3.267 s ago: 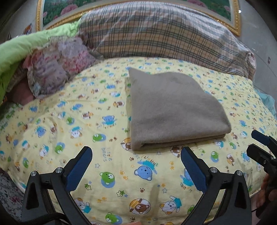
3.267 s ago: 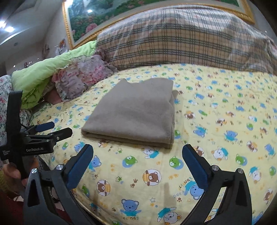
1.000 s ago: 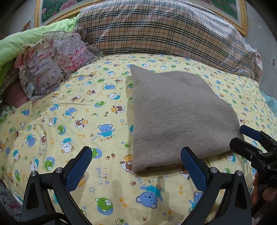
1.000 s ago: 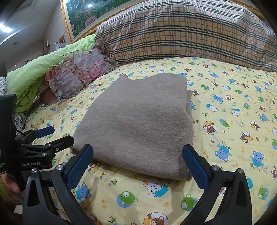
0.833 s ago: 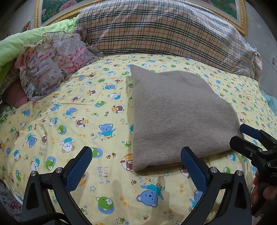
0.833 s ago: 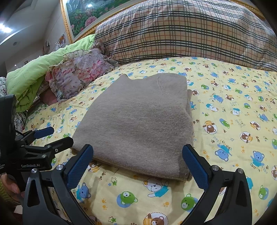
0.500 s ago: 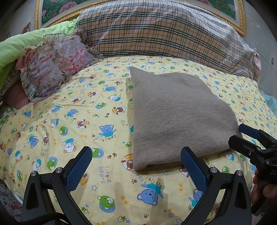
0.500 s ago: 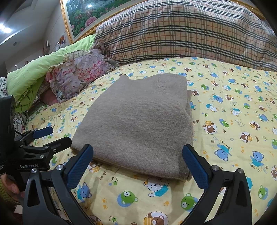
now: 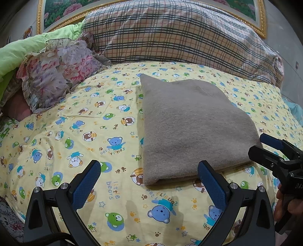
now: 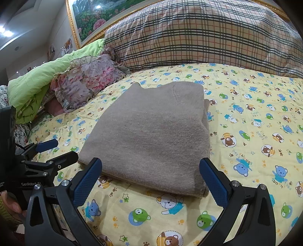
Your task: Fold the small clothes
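Observation:
A grey-brown knit garment [image 9: 191, 124] lies folded into a flat rectangle on the yellow bear-print bedsheet [image 9: 79, 132]; it also shows in the right wrist view [image 10: 151, 136]. My left gripper [image 9: 149, 181] is open and empty, held just short of the garment's near left corner. My right gripper [image 10: 150, 179] is open and empty, its jaws spread in front of the garment's near edge. Each gripper appears in the other's view: the right gripper [image 9: 265, 149] at the right side, the left gripper [image 10: 55, 151] at the left side.
A large plaid pillow [image 9: 170, 36] lies across the head of the bed. A floral pillow [image 9: 56, 70] and a green quilt [image 9: 17, 51] sit at the left. A gold-framed picture [image 10: 90, 17] hangs behind. The sheet [image 10: 255, 123] stretches right of the garment.
Since 3.3 s ago both grippers have moved in closer to the folded garment. Over the last second they have barely shifted. The garment has not moved.

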Motion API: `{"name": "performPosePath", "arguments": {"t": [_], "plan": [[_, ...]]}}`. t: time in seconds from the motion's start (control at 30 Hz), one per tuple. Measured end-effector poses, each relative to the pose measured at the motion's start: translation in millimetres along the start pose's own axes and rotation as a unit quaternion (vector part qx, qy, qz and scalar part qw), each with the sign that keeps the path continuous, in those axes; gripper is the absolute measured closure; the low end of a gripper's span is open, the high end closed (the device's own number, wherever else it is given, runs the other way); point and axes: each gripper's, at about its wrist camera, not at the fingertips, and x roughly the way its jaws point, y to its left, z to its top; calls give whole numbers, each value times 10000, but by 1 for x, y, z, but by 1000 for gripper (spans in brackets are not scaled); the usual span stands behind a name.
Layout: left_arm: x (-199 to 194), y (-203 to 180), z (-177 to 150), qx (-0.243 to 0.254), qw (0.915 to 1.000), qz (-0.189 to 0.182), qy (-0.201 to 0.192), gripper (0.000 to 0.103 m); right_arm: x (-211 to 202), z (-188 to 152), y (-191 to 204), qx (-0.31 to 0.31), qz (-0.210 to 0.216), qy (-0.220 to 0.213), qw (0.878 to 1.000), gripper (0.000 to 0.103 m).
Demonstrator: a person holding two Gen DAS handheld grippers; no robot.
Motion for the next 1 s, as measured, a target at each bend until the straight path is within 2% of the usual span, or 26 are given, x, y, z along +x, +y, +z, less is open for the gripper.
{"name": "performPosePath", "arguments": {"t": [1.0], "plan": [[3, 1, 0, -7, 10000, -11, 51, 1, 0, 0, 1, 49, 72, 35, 10000, 1]]}}
